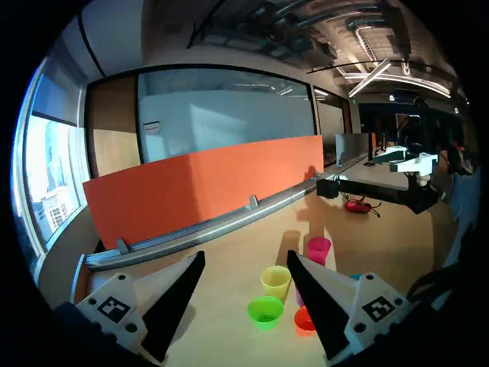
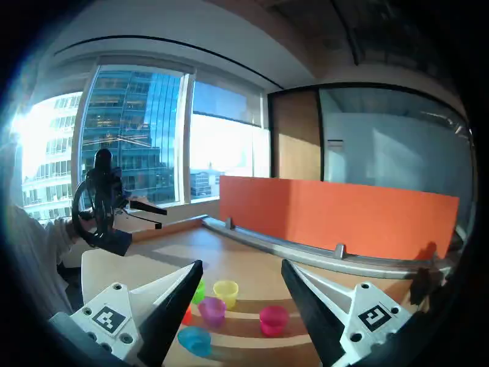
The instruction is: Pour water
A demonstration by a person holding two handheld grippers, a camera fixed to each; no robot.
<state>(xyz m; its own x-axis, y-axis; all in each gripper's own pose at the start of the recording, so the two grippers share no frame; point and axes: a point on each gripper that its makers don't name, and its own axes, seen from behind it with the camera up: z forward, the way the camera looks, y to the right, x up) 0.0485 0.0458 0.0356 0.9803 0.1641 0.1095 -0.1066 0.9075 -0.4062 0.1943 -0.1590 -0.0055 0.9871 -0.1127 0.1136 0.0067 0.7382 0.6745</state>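
Several small plastic cups stand in a cluster on the wooden table [image 1: 391, 244]. In the left gripper view I see a yellow cup [image 1: 275, 281], a green cup [image 1: 265, 311], an orange cup [image 1: 304, 320] and a magenta cup [image 1: 318, 249] just beyond my open left gripper [image 1: 244, 254]. The right gripper [image 1: 392, 160] hangs far off at the right. In the right gripper view the yellow cup [image 2: 225, 292], purple cup [image 2: 212, 310], magenta cup [image 2: 273, 320] and blue cup [image 2: 195, 340] sit below my open right gripper [image 2: 240, 263]. A hand holds the left gripper [image 2: 154, 217] at the left.
An orange divider panel [image 1: 208, 183] on a metal rail [image 1: 202, 229] runs along the table's far side. A red object with cables [image 1: 358, 205] and a black box [image 1: 327, 186] lie farther down the table. Large windows [image 2: 140, 134] stand behind the table's end.
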